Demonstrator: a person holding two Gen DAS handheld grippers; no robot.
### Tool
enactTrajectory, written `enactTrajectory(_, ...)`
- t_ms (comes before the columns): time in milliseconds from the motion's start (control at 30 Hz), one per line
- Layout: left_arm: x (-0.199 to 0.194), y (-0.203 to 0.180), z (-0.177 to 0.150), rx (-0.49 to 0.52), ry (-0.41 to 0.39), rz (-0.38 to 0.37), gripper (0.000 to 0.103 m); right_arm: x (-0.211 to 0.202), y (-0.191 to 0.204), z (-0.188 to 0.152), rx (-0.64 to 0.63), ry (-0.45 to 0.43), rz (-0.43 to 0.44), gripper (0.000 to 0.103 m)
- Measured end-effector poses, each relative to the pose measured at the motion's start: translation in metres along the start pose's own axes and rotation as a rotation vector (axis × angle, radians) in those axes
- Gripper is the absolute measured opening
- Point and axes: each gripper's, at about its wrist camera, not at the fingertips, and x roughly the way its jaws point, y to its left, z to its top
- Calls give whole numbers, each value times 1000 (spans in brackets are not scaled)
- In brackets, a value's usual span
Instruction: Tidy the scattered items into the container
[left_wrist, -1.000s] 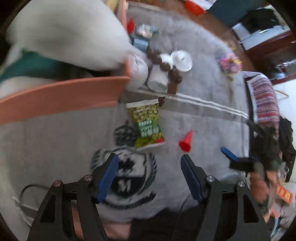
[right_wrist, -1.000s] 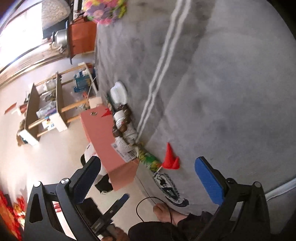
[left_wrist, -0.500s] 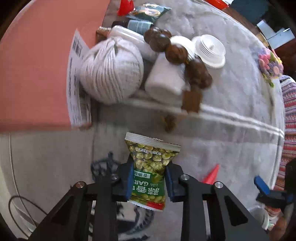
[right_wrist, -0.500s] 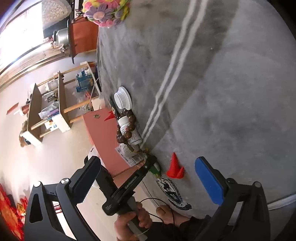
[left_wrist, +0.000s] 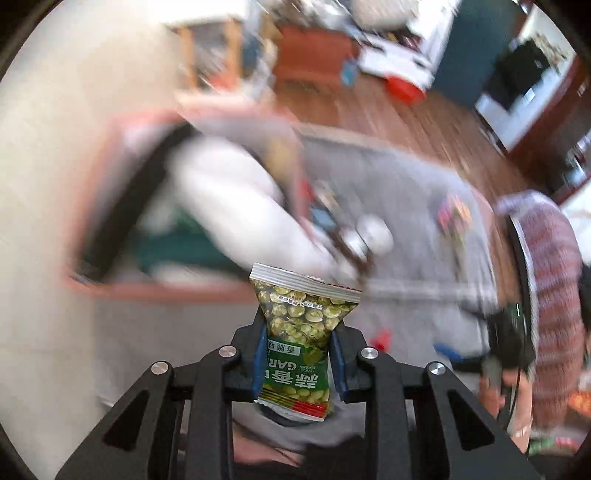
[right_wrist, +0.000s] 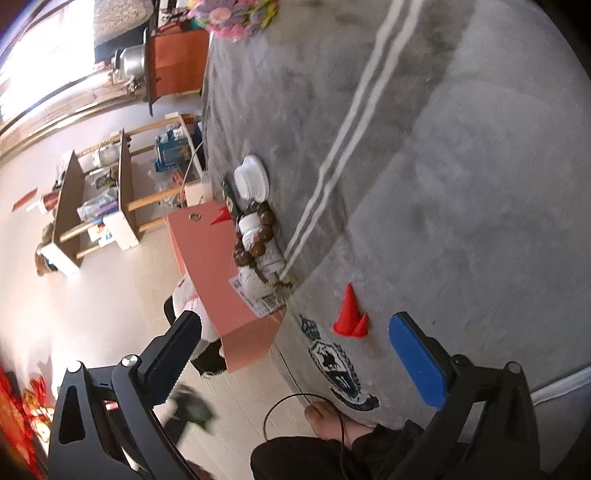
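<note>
My left gripper (left_wrist: 298, 338) is shut on a green pea snack packet (left_wrist: 301, 314), held upright in the air with its sealed top edge up. Behind it, blurred, lies the pink open box (left_wrist: 177, 291) with white and teal things inside. In the right wrist view the same pink box (right_wrist: 214, 266) stands at the edge of the grey rug (right_wrist: 443, 184). My right gripper (right_wrist: 295, 358) hangs open over the rug, with nothing between its fingers. Two red cones (right_wrist: 349, 314) sit just ahead of it.
Along the box's side lie a white bottle wrapped in brown beads (right_wrist: 258, 240), a white lid (right_wrist: 253, 177) and another red cone (right_wrist: 221, 218). A person's bare foot (right_wrist: 332, 417) and a black cable (right_wrist: 291, 398) are at the rug's near edge. Wooden shelves (right_wrist: 122, 192) stand beyond.
The left gripper closed on the snack packet lying on the rug and lifted it well up, so the box's open top now shows behind it. The right gripper has stayed put.
</note>
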Motion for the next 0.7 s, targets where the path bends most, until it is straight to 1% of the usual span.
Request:
enactTrajectory(67,-15,24,24,3,-39,39,40,3,4,-4,-26,11,-11,102)
enactTrajectory(100,-17,36,29,-1,-48,65,69,5,5,-6,-37,15,-19,102)
enactTrajectory(133,-20,48,35,-16,-65,103,92,8,7,-8,-51,21,-28,102)
enactTrajectory(167,-23,62,36,-43,-102,136,96,12,9,-12,-70,31,-42,102)
enactTrajectory(200,-25,71,32,-63,-128,136,99,15,10,-15,-84,40,-51,102)
enactTrajectory(233,-27,81,25,-87,-141,115,100,18,12,-18,-100,51,-59,102)
enactTrajectory(300,-17,101,2,-141,-135,39,100,26,15,-26,-134,71,-77,102)
enactTrajectory(333,-10,102,-4,-151,-125,21,100,29,16,-29,-144,75,-84,101)
enactTrajectory(367,-1,109,-17,-156,-108,-1,100,33,15,-32,-154,83,-96,99)
enactTrajectory(400,9,115,-31,-153,-92,-21,100,40,16,-35,-170,95,-114,89)
enactTrajectory(433,16,119,-42,-150,-84,-29,100,46,15,-36,-180,101,-129,82)
enactTrajectory(467,25,124,-55,-144,-77,-29,100,53,14,-38,-191,111,-150,81)
enactTrajectory(533,39,132,-73,-143,-60,-39,100,67,12,-41,-211,134,-192,72)
enactTrajectory(567,50,130,-82,-164,-48,-58,100,75,11,-42,-220,140,-218,71)
enactTrajectory(600,50,133,-82,-192,-40,-87,100,83,9,-41,-227,129,-256,70)
enactTrajectory(633,45,136,-83,-212,-67,-117,100,86,8,-40,-230,116,-276,68)
enactTrajectory(667,37,138,-86,-226,-123,-136,100,91,8,-36,-235,98,-307,65)
enactTrajectory(700,33,138,-87,-228,-151,-152,100,98,7,-33,-242,92,-331,59)
